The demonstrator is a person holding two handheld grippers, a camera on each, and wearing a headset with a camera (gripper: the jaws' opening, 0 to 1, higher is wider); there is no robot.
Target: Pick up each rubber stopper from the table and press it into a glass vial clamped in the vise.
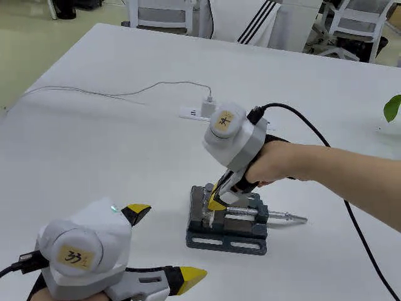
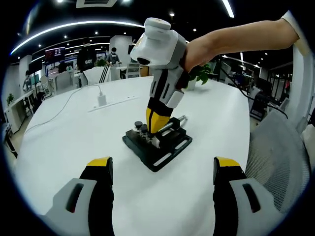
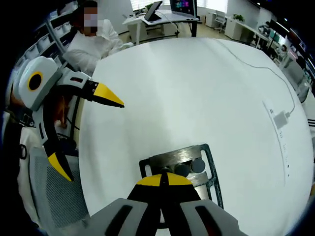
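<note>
- My right tongs (image 1: 216, 202) point tips-down onto the vise (image 1: 225, 235). The yellow tips are pinched together, and I can't see anything between them.
- In the right gripper view, two dark round stoppers (image 3: 182, 169) sit in the vise jaws, just beside my closed tips.
- The vise stands flat on the white counter (image 1: 94, 144) with its screw handle sticking out to the right.
- My left tongs (image 1: 166, 243) are spread wide and empty, near me over bare counter, well apart from the vise.
- A power strip (image 1: 194, 113) with a cable lies further back.
</note>
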